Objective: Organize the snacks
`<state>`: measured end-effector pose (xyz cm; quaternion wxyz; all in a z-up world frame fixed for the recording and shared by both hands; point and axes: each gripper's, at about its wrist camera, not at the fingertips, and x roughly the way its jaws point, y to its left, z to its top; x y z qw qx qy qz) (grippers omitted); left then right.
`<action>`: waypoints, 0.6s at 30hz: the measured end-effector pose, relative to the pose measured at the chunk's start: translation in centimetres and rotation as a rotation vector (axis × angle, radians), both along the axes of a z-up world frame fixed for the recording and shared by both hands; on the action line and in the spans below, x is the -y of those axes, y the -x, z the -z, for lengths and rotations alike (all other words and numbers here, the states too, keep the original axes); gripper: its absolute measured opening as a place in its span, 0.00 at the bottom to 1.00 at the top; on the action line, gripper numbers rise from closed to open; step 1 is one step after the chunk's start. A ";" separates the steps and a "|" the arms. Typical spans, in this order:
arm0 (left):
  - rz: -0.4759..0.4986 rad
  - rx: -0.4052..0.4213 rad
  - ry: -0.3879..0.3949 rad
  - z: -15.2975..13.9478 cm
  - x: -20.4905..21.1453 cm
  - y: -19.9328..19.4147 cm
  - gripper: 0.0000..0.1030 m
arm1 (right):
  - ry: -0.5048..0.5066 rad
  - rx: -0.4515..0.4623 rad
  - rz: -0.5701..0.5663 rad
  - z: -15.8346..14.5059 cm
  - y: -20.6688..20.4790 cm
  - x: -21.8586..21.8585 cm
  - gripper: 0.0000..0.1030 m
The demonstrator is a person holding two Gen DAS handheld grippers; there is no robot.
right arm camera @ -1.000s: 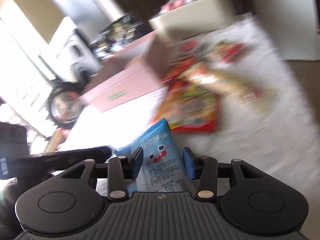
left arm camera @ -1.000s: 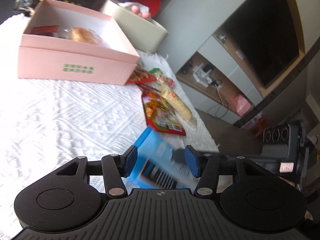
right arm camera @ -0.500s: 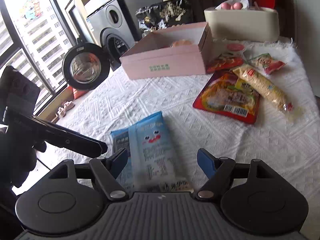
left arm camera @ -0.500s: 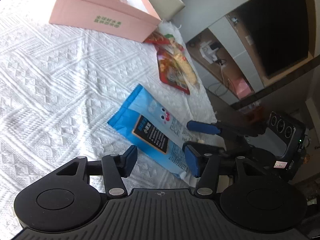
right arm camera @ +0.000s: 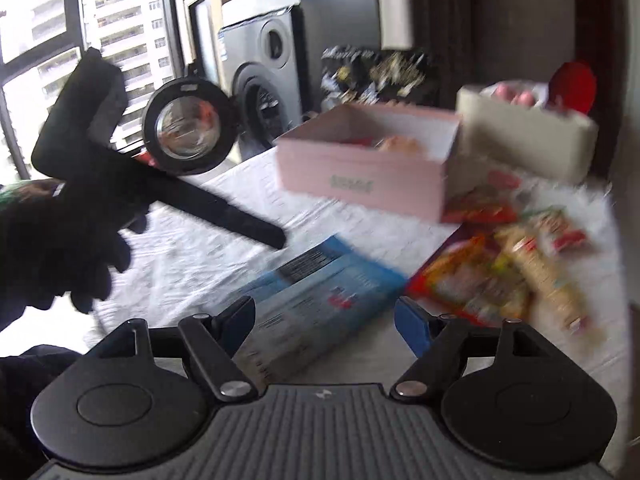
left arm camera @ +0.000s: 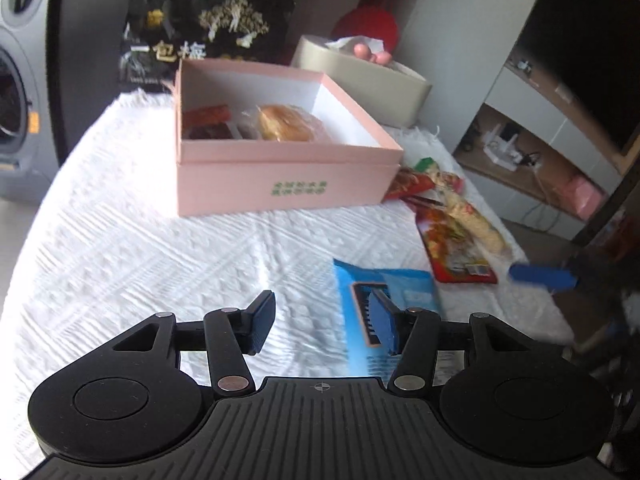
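The white-clothed surface [left arm camera: 140, 248] carries an open pink box [left arm camera: 280, 184] already holding a bun and small packets, evidently the collecting place, while a red packet [left arm camera: 452, 248] and a long cracker pack [right arm camera: 548, 280] wait loose beside it. The blue snack bag [right arm camera: 320, 300] lies flat on the cloth, near the edge. The right gripper [right arm camera: 324, 320] is opening wide around the bag without pressing it; the left gripper [left arm camera: 324, 324] hovers half open, empty.

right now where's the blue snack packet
The blue snack packet lies flat on the white tablecloth, in front of the pink box and left of the red packet in both wrist views.
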<state>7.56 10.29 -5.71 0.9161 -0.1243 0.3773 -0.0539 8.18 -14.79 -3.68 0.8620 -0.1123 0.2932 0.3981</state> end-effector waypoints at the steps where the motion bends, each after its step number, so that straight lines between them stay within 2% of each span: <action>1: 0.002 0.002 0.011 -0.2 -0.1 0.2 0.55 | 0.010 0.046 0.042 -0.2 -1.1 0.7 0.78; 3: 0.039 0.007 0.051 -0.5 0.2 0.5 0.55 | 0.021 0.053 0.135 -0.2 -4.4 2.2 0.81; 7: 0.188 0.012 0.027 -0.9 3.4 0.9 0.55 | -0.011 -0.123 0.324 2.3 -12.5 5.6 0.80; 8: 0.216 0.012 0.010 -0.9 4.1 0.9 0.55 | -0.025 -0.156 0.356 3.1 -13.7 6.4 0.78; 9: 0.238 0.013 -0.013 -0.7 4.9 1.2 0.55 | -0.039 -0.183 0.375 3.6 -14.3 6.9 0.70; 11: 0.268 0.014 -0.057 -0.4 6.2 1.3 0.55 | -0.083 -0.238 0.379 4.3 -14.4 7.7 0.54; 12: 0.282 0.013 -0.076 -0.2 6.7 1.3 0.55 | -0.095 -0.242 0.373 4.3 -14.0 7.8 0.45; 13: 0.292 0.011 -0.089 0.0 7.1 1.3 0.55 | -0.095 -0.251 0.365 4.2 -13.4 7.7 0.42; 14: 0.297 0.009 -0.100 0.1 7.4 1.3 0.55 | -0.091 -0.257 0.361 4.1 -12.6 7.7 0.33; 18: 0.306 0.016 -0.139 0.3 8.2 1.3 0.55 | -0.120 -0.312 0.341 3.7 -9.5 7.1 0.30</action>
